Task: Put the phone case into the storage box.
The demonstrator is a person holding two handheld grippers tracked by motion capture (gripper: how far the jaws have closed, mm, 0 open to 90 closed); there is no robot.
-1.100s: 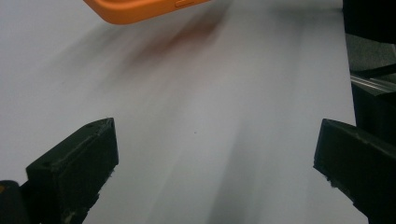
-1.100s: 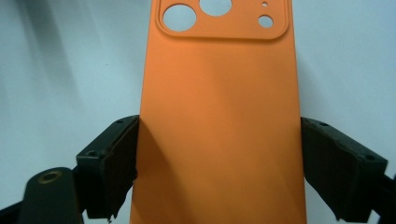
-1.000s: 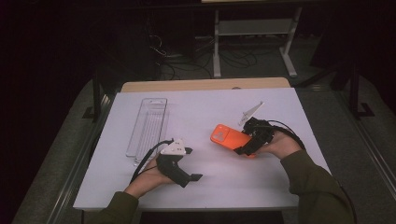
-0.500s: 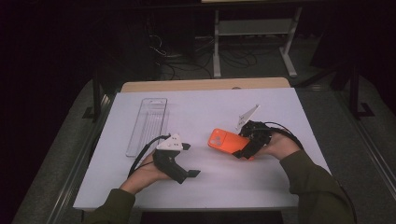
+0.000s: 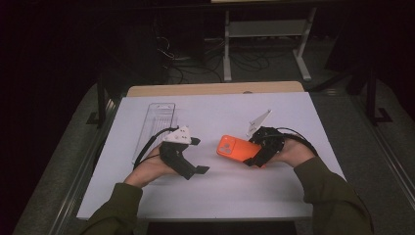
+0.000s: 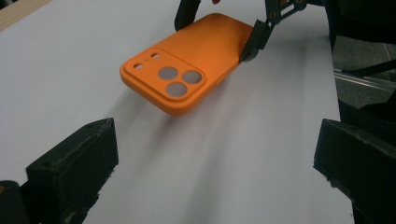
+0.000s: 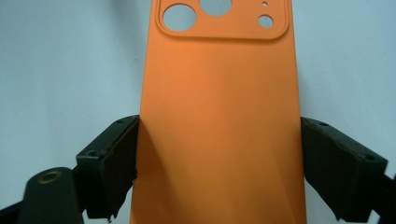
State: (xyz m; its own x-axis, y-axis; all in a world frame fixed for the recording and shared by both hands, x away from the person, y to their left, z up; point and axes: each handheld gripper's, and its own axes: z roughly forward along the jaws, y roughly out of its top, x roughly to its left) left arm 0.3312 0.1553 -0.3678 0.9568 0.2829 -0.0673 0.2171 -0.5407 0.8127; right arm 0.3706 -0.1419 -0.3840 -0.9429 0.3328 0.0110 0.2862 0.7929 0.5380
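An orange phone case [image 5: 236,148] is clamped by its long edges in the right gripper [image 5: 258,151] and held lifted above the middle of the desk [image 5: 293,107]. The left gripper [image 5: 192,155] is held just beside it, jaws wide and empty. A handover appears prepared but not yet made.

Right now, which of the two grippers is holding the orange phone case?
The right gripper: its fingers clamp the orange phone case by its sides. The left gripper is open and empty.
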